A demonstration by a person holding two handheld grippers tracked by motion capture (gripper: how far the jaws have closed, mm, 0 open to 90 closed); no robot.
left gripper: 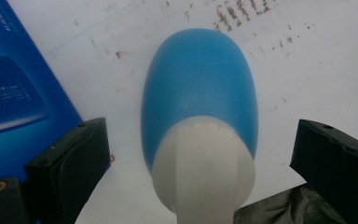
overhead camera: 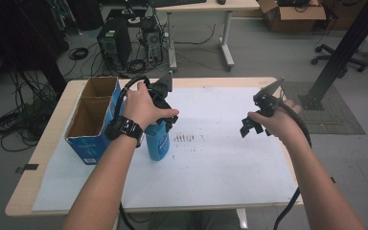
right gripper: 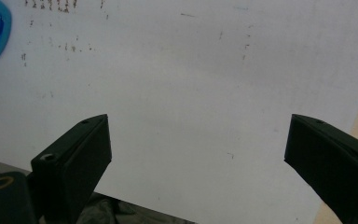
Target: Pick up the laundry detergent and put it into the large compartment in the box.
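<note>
On the table: a white paper sheet [overhead camera: 220,158] covers most of the top.
Bottle: a blue bottle [overhead camera: 157,141] with a white cap (seen from above in the left gripper view) stands upright on the sheet, left of centre, just right of the box.
Box: an open blue cardboard box [overhead camera: 92,125] at the left edge.
Left gripper [overhead camera: 160,103]: over the bottle, jaws wide apart on either side of it, not touching.
Right gripper [overhead camera: 253,123]: jaws spread wide, holding nothing, above bare sheet at the right.

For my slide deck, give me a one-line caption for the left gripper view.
Open left claw straddling the white top of an upright blue bottle, beside a blue box.
</note>
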